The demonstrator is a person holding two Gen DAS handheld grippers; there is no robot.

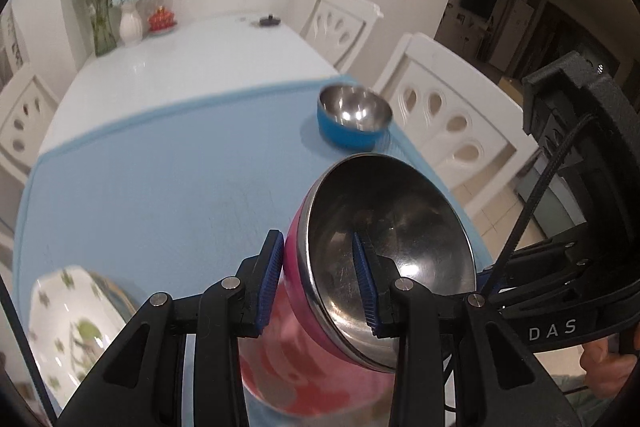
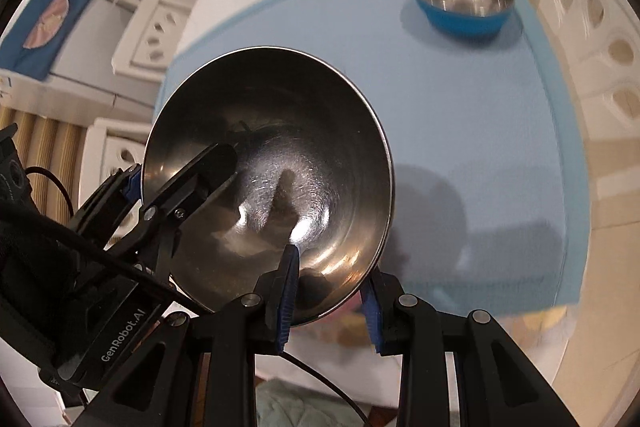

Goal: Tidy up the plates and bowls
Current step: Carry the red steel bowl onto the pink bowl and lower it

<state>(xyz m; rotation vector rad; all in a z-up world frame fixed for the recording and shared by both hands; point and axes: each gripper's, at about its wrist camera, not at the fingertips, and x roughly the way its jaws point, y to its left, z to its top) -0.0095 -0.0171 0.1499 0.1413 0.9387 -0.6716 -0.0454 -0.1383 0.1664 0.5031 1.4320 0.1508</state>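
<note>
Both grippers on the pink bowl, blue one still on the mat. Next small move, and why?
Probably carry the pink bowl toward the blue bowl to nest it. Both the left gripper and right gripper have jaws clamped over its rim, the bowl is tilted and off the blue mat, and the blue bowl sits upright and empty at the mat's far corner.

Left gripper (image 1: 320, 279) and right gripper (image 2: 330, 301) fingers clamped, angled downward.

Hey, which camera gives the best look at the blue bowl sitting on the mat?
The left wrist view: the blue bowl is fairly sharp there, showing its steel inside and blue wall. The right wrist view shows the same bowl near its top edge, more blurred.
</note>
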